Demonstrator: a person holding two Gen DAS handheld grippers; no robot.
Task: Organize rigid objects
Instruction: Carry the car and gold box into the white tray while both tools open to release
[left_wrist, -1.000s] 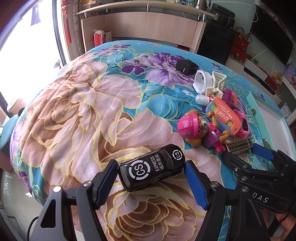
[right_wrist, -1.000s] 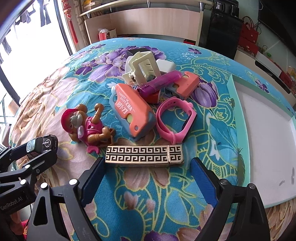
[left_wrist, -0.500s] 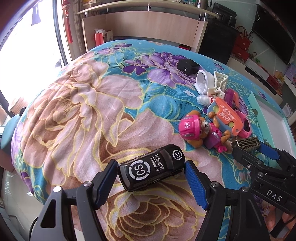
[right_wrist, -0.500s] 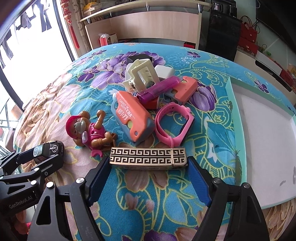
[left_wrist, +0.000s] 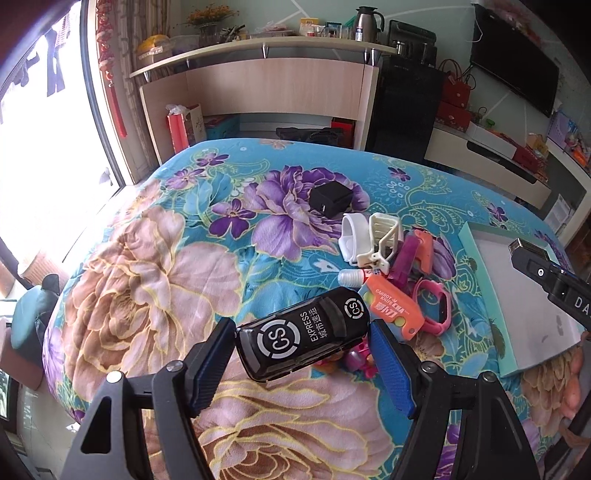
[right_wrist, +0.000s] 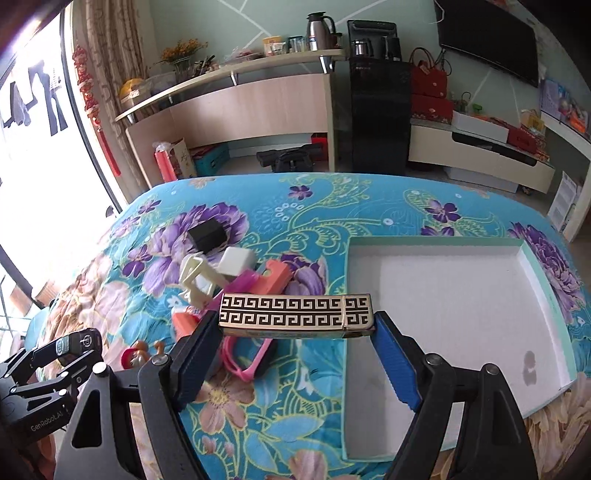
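Your left hand-held gripper is clamped on the black toy car; your right hand-held gripper clamps the patterned bar, just left of the tray.

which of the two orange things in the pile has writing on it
The orange carrot knife toy nearest the black toy car; the other orange piece farther back looks plain.

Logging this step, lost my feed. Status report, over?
Left gripper shut on black toy car, lifted above the bedspread. Right gripper shut on gold patterned bar, at edge of white tray. Tray looks empty, path clear.
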